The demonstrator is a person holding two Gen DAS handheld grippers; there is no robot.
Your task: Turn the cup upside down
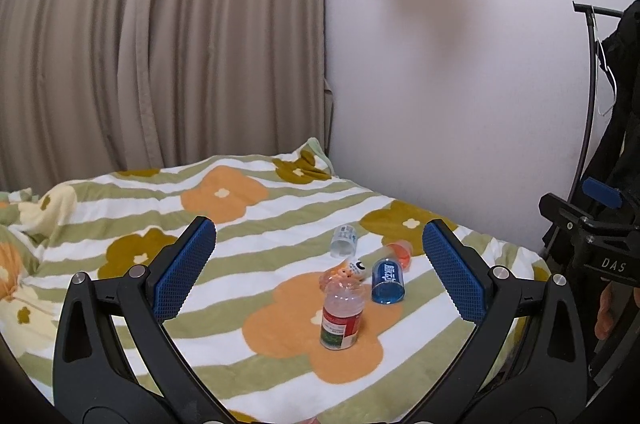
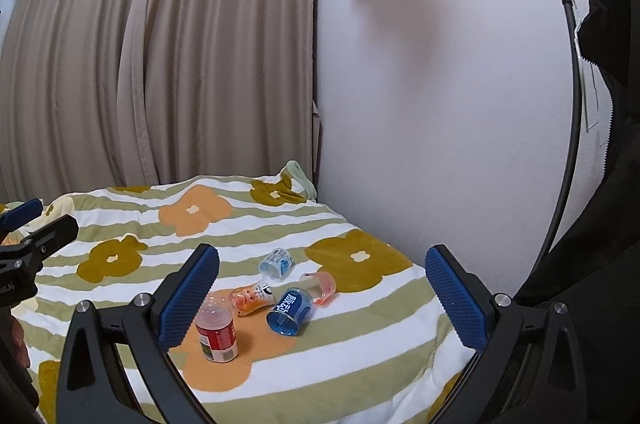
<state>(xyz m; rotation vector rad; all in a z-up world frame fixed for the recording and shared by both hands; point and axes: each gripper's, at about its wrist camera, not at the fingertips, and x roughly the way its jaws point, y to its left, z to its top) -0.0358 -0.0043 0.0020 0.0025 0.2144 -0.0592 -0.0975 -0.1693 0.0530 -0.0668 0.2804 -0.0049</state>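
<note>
Several small plastic cups sit on a flowered blanket. A clear cup with a red label stands nearest. Behind it a blue cup, an orange-printed cup, a pink cup and a clear cup with a blue label lie on their sides. My left gripper is open and empty, above and in front of the cups. My right gripper is open and empty, likewise short of them.
The blanket covers a bed against a white wall, with beige curtains behind. A dark clothes rack with black garments stands at the right. The right gripper shows at the right edge of the left wrist view.
</note>
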